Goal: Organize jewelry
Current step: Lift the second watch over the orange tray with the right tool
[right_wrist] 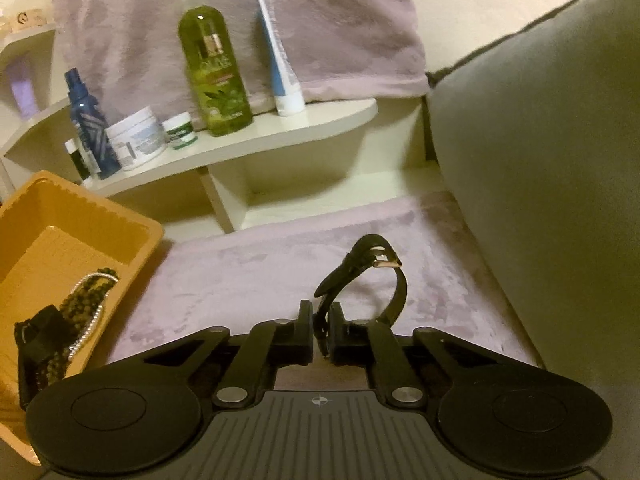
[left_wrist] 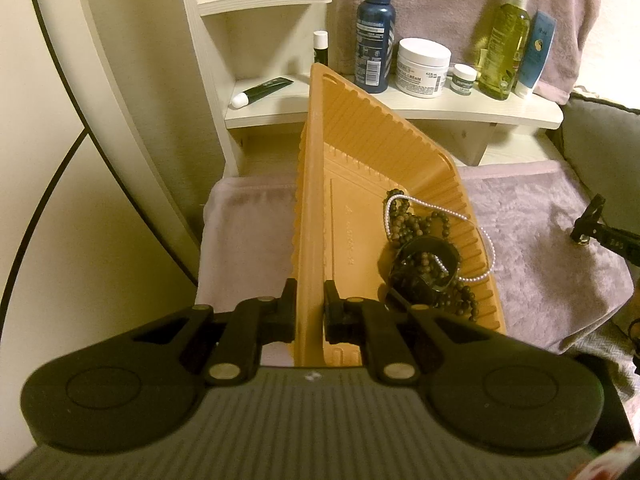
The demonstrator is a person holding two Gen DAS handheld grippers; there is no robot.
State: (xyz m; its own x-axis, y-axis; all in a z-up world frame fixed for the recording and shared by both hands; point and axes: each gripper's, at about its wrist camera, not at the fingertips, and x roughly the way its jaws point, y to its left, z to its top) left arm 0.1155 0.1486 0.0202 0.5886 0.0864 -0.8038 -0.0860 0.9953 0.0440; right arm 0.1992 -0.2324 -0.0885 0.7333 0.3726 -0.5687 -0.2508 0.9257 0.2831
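Jaws of the left gripper (left_wrist: 310, 312) clamp the orange tray's (left_wrist: 316, 200) rim, the right gripper (right_wrist: 321, 330) pinches a black watch (right_wrist: 362, 280) strap, above a lilac plush cloth (right_wrist: 248, 264) below a cream toiletry shelf (right_wrist: 256, 140).

Open towel at centre, clutter along the back and both sides

Centre frame, the pink towel (right_wrist: 256, 264) lies bare. The orange tray (right_wrist: 150, 236) blocks lower left, bottles crowd the shelf (right_wrist: 320, 124) across the upper half, and a grey cushion (right_wrist: 540, 184) walls off the right.
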